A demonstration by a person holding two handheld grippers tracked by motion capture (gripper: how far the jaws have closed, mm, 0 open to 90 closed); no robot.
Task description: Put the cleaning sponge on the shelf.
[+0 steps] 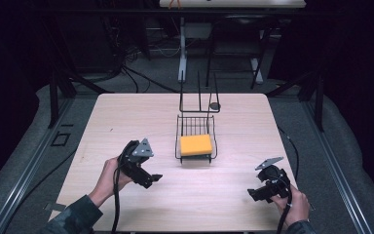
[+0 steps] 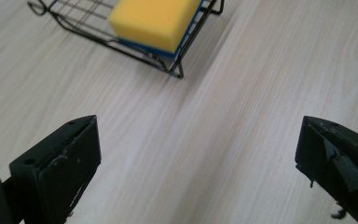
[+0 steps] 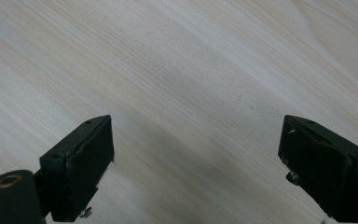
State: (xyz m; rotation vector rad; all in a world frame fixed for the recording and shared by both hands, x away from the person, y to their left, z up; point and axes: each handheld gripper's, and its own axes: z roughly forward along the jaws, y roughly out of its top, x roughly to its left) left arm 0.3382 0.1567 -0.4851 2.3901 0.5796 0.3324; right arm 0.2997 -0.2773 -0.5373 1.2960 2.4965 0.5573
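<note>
One yellow sponge [image 2: 153, 21] faces the left gripper [image 2: 198, 154], fingers apart.

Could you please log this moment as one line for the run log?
left tool: open, empty, near basket | right tool: open, empty, over table | yellow sponge: in wire basket

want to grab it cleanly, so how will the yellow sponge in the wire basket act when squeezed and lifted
The sponge looks like soft foam, so it would probably give under the jaws and weigh little. Its flat, blocky shape should not roll. It lies inside the wire basket, so a light basket might shift or lift along if the sponge catches on the rim.
</note>
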